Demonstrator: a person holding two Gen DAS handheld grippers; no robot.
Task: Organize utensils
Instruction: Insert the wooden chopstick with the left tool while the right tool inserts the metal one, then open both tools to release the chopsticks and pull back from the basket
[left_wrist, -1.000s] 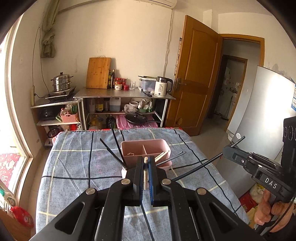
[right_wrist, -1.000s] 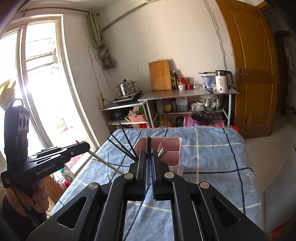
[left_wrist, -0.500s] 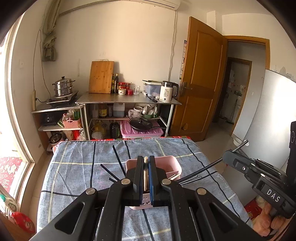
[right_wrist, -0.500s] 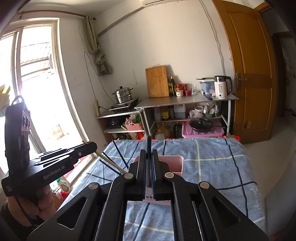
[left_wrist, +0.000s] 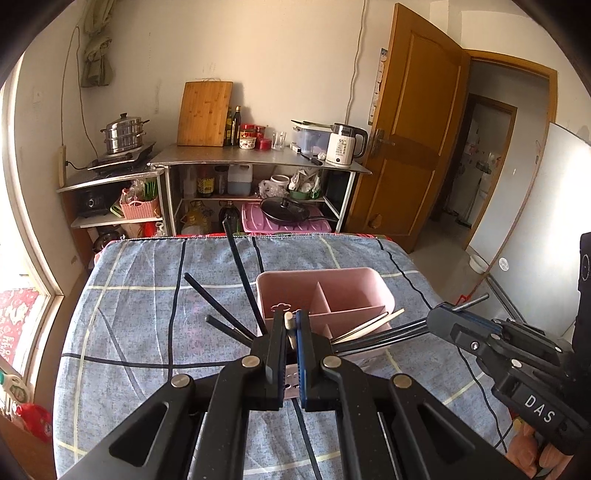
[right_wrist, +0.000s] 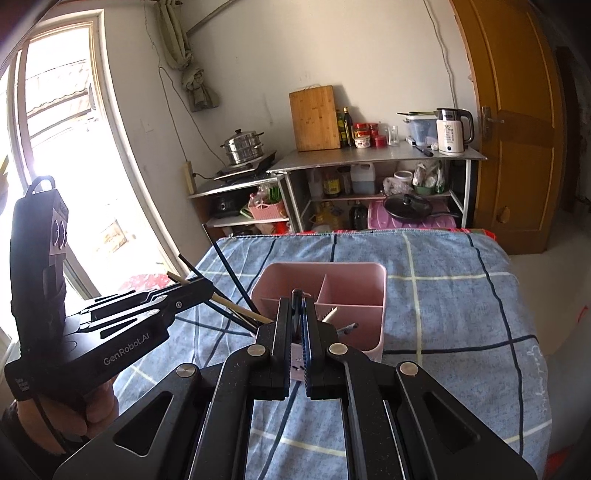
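A pink divided holder (left_wrist: 325, 284) (right_wrist: 321, 267) stands on the blue checked cloth. Several black chopsticks (left_wrist: 240, 266) fan out to the left from its near left corner, and pale ones (left_wrist: 373, 323) lie in its near compartment. My left gripper (left_wrist: 290, 321) (right_wrist: 201, 291) is shut on a light wooden chopstick (left_wrist: 288, 318) (right_wrist: 240, 312) that slants down toward the holder's near left corner. From the right, my right gripper (right_wrist: 298, 302) (left_wrist: 436, 317) is shut on a black chopstick (right_wrist: 295, 295) (left_wrist: 388, 334) whose far end reaches the holder's near rim.
The clothed table (left_wrist: 129, 332) ends at a steel shelf unit (left_wrist: 258, 158) holding a kettle (left_wrist: 345, 146), a cutting board, bottles and pans. A window (right_wrist: 55, 147) is on the left, a wooden door (left_wrist: 413, 122) and a white panel on the right. A hand (right_wrist: 99, 406) grips the left tool.
Both grippers have come down and forward toward the pink holder, which now looks larger and closer. Each still holds its chopstick, with the tips now at the holder's near side.
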